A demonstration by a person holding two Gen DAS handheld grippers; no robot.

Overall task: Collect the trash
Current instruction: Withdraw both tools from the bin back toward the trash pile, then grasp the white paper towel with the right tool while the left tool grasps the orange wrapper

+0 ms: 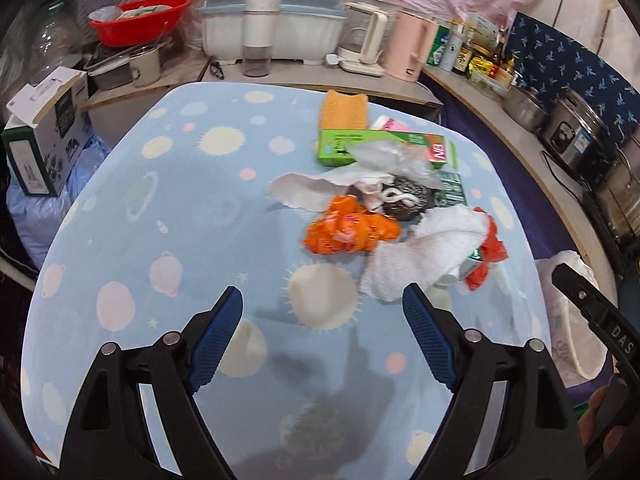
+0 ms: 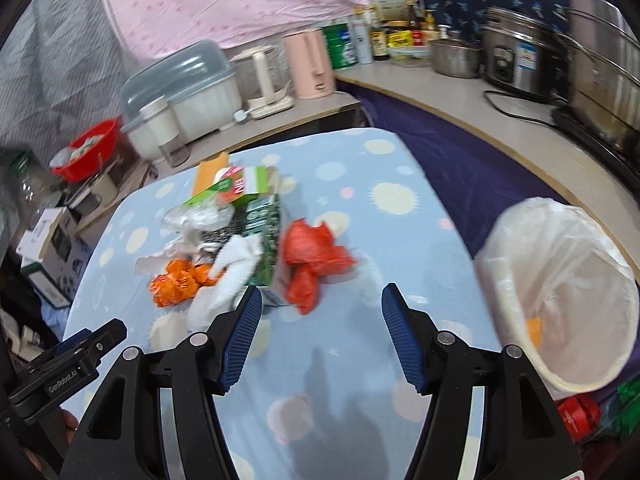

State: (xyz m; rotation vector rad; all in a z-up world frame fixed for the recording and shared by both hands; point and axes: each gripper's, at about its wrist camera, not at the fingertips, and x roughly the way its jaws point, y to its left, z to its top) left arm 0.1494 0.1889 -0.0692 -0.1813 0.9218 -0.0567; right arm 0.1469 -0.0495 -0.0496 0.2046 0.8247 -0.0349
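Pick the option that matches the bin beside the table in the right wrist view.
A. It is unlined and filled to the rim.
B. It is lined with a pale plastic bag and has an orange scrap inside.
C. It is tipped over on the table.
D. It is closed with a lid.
B: the bin carries a pale translucent bag liner, stands open beside the table, and an orange scrap lies low inside it.

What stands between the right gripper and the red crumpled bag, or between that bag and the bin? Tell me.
Nothing visible. The right gripper is open, bare tablecloth ahead of the red bag; the lined bin sits open off the table's right edge.
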